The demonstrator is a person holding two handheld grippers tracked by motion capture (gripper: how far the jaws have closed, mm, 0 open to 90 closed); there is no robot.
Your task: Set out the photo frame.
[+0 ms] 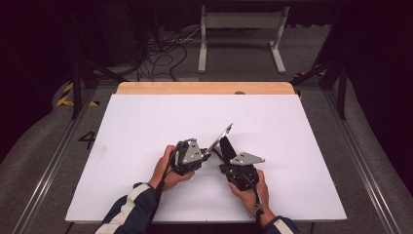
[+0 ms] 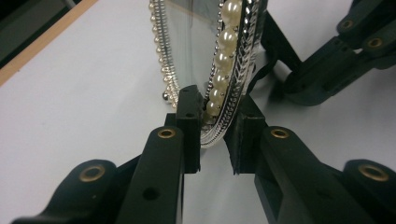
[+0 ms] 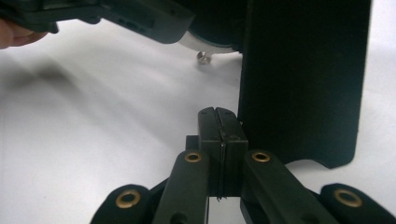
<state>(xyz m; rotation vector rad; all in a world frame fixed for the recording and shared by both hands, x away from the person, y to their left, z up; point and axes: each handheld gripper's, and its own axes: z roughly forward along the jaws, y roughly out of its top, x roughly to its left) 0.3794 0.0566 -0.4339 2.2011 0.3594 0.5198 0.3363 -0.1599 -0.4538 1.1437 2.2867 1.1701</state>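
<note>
A small oval picture frame (image 1: 220,136) with a silver rim and a row of pearls (image 2: 223,60) stands tilted on the white table top. My left gripper (image 2: 217,119) is shut on its lower rim, one pad on each face. The frame's black back stand (image 3: 303,79) reaches down to the table. Just to the left of that stand is my right gripper (image 3: 218,121), with its jaws pressed together and nothing visible between them. In the high view, the left gripper (image 1: 207,155) and right gripper (image 1: 228,158) meet at the frame near the table's middle front.
The white board (image 1: 146,126) covers the table, with a wooden strip (image 1: 204,87) along its far edge. A white metal stand (image 1: 242,29) and loose cables (image 1: 165,53) are on the floor beyond. The person's hands hold both grippers close together.
</note>
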